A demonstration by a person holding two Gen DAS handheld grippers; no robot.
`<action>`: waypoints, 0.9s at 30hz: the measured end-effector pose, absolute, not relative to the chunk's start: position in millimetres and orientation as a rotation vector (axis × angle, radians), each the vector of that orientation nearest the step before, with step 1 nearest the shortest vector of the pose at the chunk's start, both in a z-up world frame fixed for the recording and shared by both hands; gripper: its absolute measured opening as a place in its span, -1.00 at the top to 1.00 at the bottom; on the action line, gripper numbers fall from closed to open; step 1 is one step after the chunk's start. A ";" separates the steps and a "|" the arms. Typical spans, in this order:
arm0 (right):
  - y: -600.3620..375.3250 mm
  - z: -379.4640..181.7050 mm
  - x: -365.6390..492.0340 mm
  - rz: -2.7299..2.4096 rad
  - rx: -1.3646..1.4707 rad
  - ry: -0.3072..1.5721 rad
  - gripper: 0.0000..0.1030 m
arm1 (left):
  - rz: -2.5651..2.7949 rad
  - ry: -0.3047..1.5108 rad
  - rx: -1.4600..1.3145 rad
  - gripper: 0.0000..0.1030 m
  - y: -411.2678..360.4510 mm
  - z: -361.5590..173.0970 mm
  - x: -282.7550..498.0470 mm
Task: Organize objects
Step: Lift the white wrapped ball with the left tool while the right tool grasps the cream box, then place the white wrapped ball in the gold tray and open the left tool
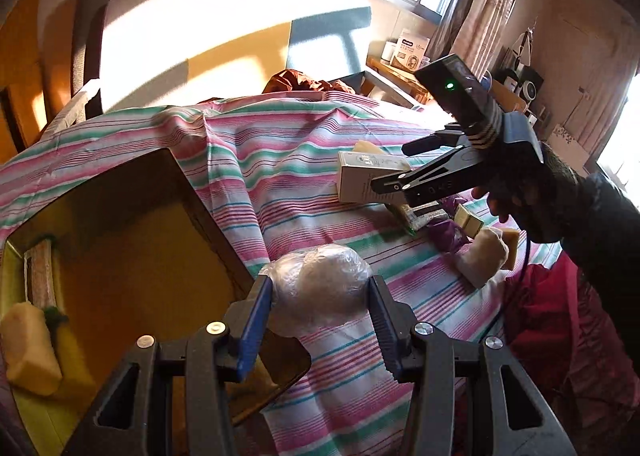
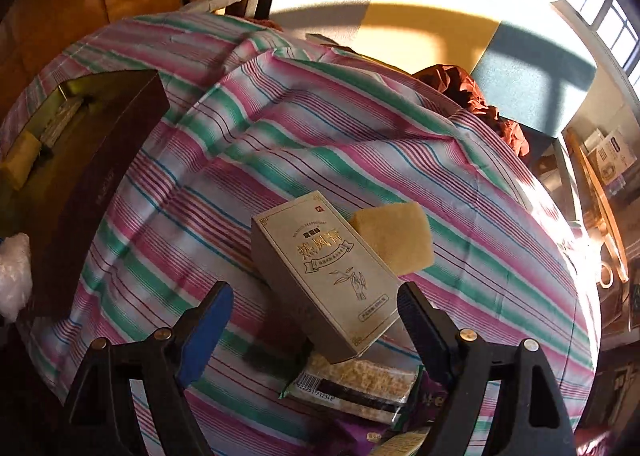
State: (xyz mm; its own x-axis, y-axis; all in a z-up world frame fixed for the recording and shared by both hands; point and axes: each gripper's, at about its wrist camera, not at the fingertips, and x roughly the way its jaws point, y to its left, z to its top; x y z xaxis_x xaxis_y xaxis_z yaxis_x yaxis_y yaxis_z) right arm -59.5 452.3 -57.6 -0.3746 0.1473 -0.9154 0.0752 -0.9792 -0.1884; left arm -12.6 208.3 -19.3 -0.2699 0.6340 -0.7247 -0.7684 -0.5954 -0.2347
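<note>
1. As the left wrist view looks down, the left gripper squeezes a white lump wrapped in clear plastic. Both pads press its sides. The lump sits at the middle of the view, above the striped cloth on the bed.
   - It looks soft and light, and its wrap looks slippery. A squeeze at its fat middle, like now, should keep it from sliding out.
   - An open brown box lies at 9 o'clock. A pale sponge block already lies inside it.
   - At 3 o'clock a gloved hand holds the right gripper over a pale carton.

2. Seen from the right wrist view, the right gripper is wide apart and holds nothing. The carton lies between its jaws, but the pads do not touch it.
   - This carton looks stiff, light and smooth. I think its long flat sides are the best place to pinch, near the middle. A hard squeeze could dent it.
   - One yellow sponge touches the carton at 1 o'clock. It looks squashy and very light.
   - At 6 o'clock a snack packet peeks out from under the carton. It looks crinkly and could slip.
   - The brown box is at 9 o'clock.
</note>
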 end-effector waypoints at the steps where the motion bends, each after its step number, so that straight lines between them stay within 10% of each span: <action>1: 452.3 -63.4 -66.8 2.524 -1.772 -0.356 -0.66 | 1.975 0.195 -1.022 0.04 204.1 -18.9 -12.9; 13: 466.7 -94.6 -98.5 2.414 -1.980 -0.309 -0.61 | 2.023 0.099 -1.075 0.04 160.1 -26.1 -20.6; 15: 464.5 -91.7 -95.7 2.425 -1.967 -0.280 0.00 | 2.035 0.083 -1.085 0.04 153.1 -26.9 -21.9; 27: 402.7 -77.5 -48.4 2.617 -1.741 0.083 0.01 | 2.259 -0.046 -1.145 0.03 58.5 -22.3 -39.2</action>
